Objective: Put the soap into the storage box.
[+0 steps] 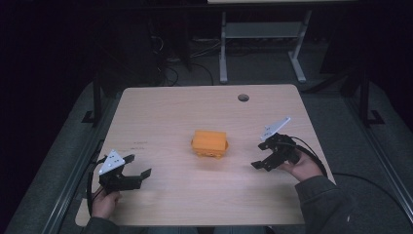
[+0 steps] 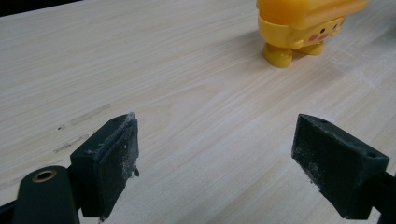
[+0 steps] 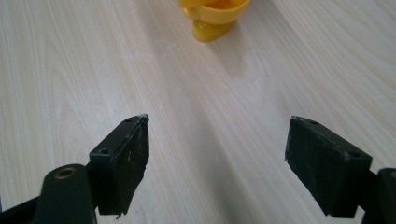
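Lab or test room, dimly lit. A plain wooden table [image 1: 160, 112] with a cable hole [image 1: 243, 97] is set on grey carpet [image 1: 336, 117]. Loose cables [image 1: 170, 73] and a white desk frame [image 1: 263, 44] are seen behind.

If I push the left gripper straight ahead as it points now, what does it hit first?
Probably bare table. The left gripper is open, and the yellow toy sits ahead but right of its line; it might clip the toy.

Table [image 1: 160, 112]: light wood top, rounded corners, round cable hole [image 1: 243, 97] near the far edge. Floor [image 1: 53, 180]: grey, dim. Beyond: white desk frame [image 1: 263, 34] on two legs, loose cables [image 1: 168, 58] beneath. Room dark; surroundings unclear.
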Available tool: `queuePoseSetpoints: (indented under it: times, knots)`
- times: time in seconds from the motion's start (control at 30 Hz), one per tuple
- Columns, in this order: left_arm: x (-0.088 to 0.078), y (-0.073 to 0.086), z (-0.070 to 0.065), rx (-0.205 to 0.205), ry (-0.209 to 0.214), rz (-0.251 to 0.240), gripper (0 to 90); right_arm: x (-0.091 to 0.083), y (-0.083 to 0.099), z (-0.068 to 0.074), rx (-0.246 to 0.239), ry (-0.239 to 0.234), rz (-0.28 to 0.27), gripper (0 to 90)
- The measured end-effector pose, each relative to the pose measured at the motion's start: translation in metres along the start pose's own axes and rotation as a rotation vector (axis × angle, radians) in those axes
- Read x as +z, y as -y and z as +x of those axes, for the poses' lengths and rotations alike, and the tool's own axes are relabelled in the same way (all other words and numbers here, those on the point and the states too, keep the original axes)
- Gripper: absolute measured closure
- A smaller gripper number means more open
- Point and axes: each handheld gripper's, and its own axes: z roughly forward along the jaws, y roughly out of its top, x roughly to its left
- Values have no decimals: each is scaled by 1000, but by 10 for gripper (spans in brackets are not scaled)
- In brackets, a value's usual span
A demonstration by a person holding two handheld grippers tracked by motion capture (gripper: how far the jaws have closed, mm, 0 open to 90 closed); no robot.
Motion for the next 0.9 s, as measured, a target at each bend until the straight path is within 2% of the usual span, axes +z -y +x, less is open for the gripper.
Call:
queuePoseSetpoints:
  times: [0.23,0.43,0.6,0.87,0.9]
  knots:
    - [0,0,-1,3,0,0,141,-2,21,3,46,-4,-12,213]
    - [0,0,-1,7,2,-5,141,-6,36,8,50,11,-17,214]
    - [1,1,-2,7,1,-3,141,-10,49,9,81,16,-35,214]
    - [1,1,-2,23,1,6,141,-12,68,13,107,27,-54,219]
    - [1,1,-2,15,2,0,141,-12,71,13,108,31,-57,219]
